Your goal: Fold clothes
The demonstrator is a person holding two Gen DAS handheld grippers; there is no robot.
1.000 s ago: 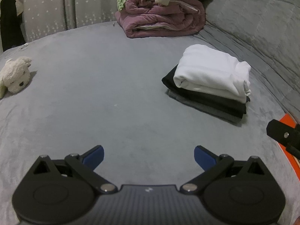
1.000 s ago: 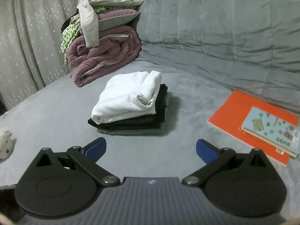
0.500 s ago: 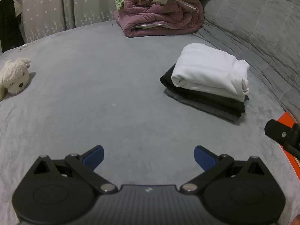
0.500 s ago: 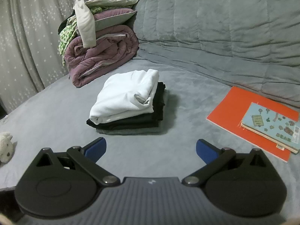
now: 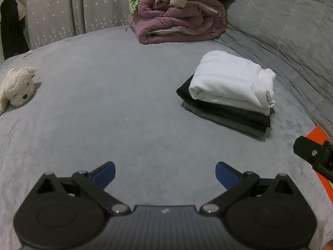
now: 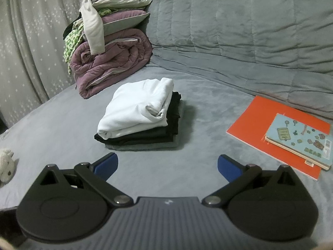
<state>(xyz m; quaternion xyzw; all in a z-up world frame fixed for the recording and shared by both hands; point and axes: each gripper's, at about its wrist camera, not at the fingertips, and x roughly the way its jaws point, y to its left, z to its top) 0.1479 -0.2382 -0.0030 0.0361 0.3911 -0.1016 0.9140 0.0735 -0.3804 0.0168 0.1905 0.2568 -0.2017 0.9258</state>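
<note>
Presently I am holding the left gripper [image 5: 164, 171] and right gripper [image 6: 167, 166] wide, empty | folded stack [image 6: 137, 120] is sitting centre, clearing near bed [image 5: 104, 93] for folding.

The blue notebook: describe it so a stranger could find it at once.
Start at the grey bed and look near the padded headboard. An orange folder lies flat there, and the blue notebook rests on it, the only thing with cartoon drawings on its cover.

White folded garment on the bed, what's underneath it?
Under the white garment lies a folded black garment, and below that a grey one, resting on the bed. Only their edges show; anything else between the layers is covered.
</note>
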